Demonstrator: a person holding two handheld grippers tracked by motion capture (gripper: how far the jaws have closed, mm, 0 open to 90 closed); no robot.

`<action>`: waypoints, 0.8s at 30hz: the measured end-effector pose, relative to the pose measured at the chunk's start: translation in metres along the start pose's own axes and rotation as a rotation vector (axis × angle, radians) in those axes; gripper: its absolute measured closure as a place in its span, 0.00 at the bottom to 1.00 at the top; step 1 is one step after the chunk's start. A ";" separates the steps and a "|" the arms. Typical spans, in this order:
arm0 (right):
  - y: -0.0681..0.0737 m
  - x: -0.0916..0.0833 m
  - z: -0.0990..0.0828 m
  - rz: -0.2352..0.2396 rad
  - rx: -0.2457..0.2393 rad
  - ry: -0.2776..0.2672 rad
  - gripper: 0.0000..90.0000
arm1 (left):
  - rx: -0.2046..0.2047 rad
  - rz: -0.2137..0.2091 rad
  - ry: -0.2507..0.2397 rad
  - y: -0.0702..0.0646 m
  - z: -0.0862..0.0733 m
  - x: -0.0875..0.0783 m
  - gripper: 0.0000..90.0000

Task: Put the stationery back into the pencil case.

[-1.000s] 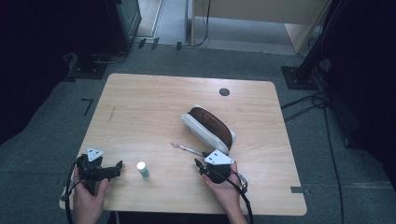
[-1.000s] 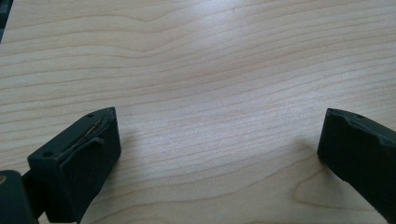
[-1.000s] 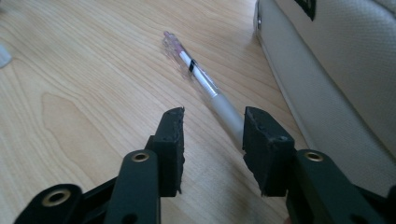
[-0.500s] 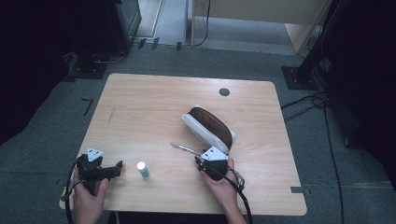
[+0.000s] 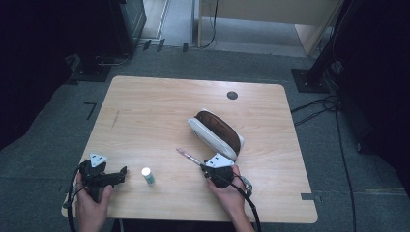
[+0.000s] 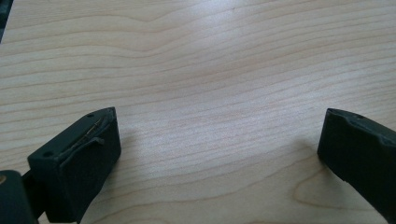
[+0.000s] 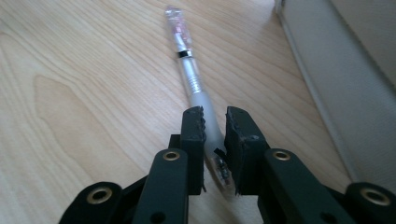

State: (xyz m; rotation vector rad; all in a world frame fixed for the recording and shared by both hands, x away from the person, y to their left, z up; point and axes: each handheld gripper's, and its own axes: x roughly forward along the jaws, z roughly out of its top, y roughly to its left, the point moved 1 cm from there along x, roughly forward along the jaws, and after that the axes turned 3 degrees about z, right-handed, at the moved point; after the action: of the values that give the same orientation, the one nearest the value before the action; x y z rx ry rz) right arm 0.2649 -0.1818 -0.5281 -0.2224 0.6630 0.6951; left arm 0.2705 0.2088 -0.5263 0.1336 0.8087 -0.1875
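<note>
Looking down from the high view, we see the wooden table [image 5: 145, 111], and on its right half a white pencil case [image 5: 215, 133] lying open, its brown lining upward. At the near left edge, the left gripper [image 5: 121, 172] rests on the tabletop in the person's left hand [image 5: 92, 203]; in the left gripper view its jaws stand wide apart with bare wood between them, so we read it as released. Near the pencil case's near end, the right gripper [image 5: 205, 170] sits in the right hand [image 5: 229, 195]. Its jaws have just been closing, and in the right gripper view we find them clamped on the frosted rear end of a clear pen [image 7: 194, 81]. The pen lies on the table, pointing away from the gripper, just beside the case. Between the two grippers stands a small white bottle [image 5: 147, 175].
</note>
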 end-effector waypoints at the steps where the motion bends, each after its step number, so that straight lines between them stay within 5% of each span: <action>1: 0.000 0.000 0.000 0.009 0.003 -0.002 0.87 | 0.000 0.000 0.000 0.000 0.000 0.000 0.00; 6: 0.000 0.002 0.001 0.052 -0.001 0.000 0.85 | 0.000 0.000 0.000 0.000 0.000 0.000 0.00; 22: 0.009 0.006 0.004 0.021 0.048 0.002 0.82 | 0.000 0.000 0.000 0.000 0.000 0.000 0.00; 24: 0.009 0.006 0.004 0.012 0.048 0.001 0.88 | 0.000 0.000 0.000 0.000 0.000 0.000 0.00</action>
State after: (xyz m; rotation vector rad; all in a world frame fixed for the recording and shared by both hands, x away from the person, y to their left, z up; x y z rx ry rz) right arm 0.2643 -0.1699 -0.5282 -0.1747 0.6821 0.6902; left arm 0.2705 0.2088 -0.5263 0.1335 0.8086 -0.1874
